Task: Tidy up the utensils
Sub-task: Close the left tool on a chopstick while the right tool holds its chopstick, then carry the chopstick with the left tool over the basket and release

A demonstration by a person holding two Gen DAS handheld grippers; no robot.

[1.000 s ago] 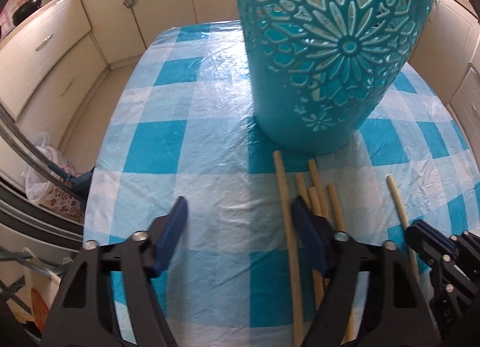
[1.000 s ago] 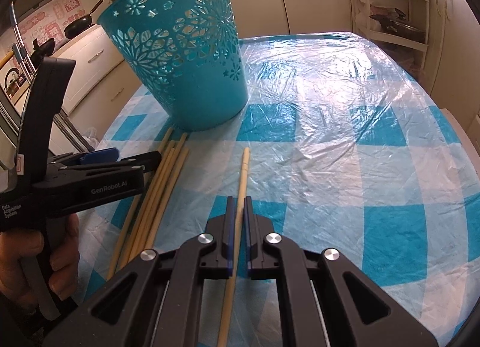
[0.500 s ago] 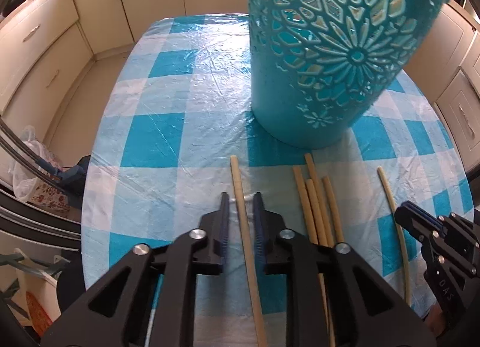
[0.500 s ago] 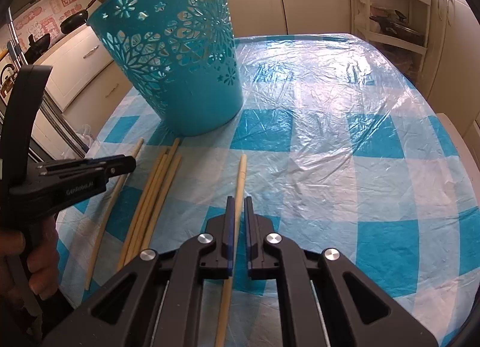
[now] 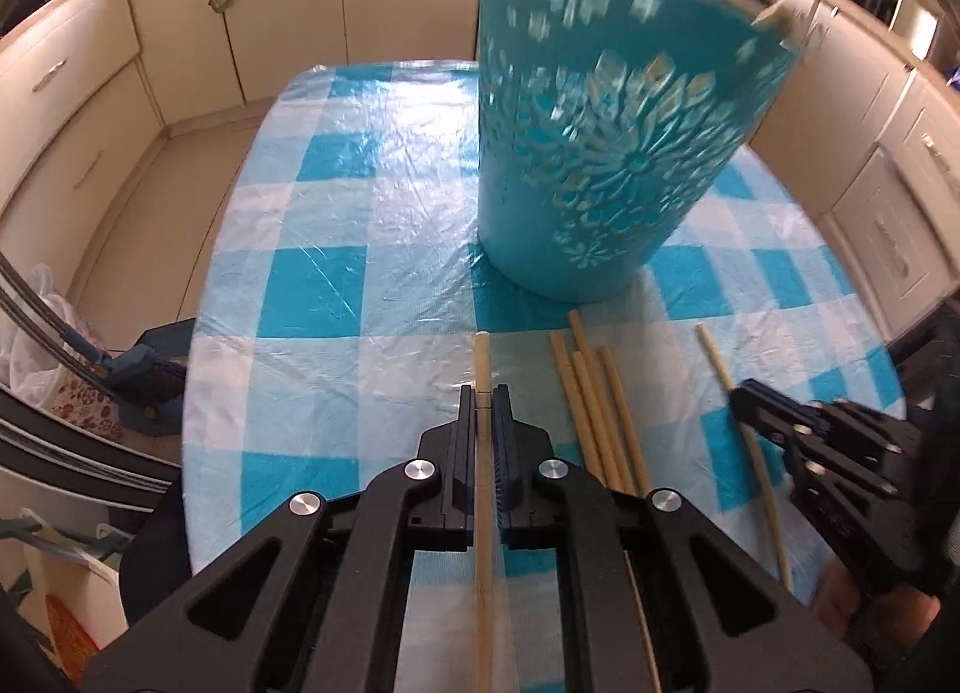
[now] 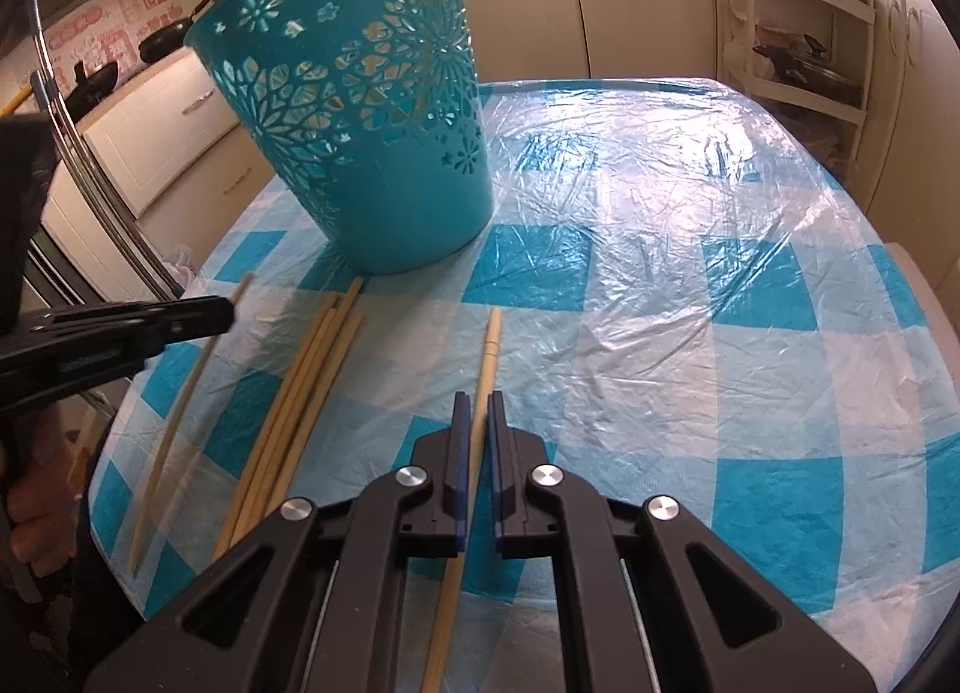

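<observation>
A teal cut-out basket stands on the blue checked table; it also shows in the right wrist view. My left gripper is shut on a wooden chopstick, lifted off the cloth. My right gripper is shut on another chopstick. Several loose chopsticks lie side by side between the two grippers, also visible in the right wrist view. The left gripper shows at the left of the right wrist view, and the right gripper at the right of the left wrist view.
The table is covered with crinkled plastic film. Cream kitchen cabinets surround it. A white rack with pans stands at the back right. The table's near edge runs just below the grippers.
My left gripper closed on a chopstick, drew it left away from the bundle and lifted it. My right gripper stays shut on its chopstick and has risen slightly.
</observation>
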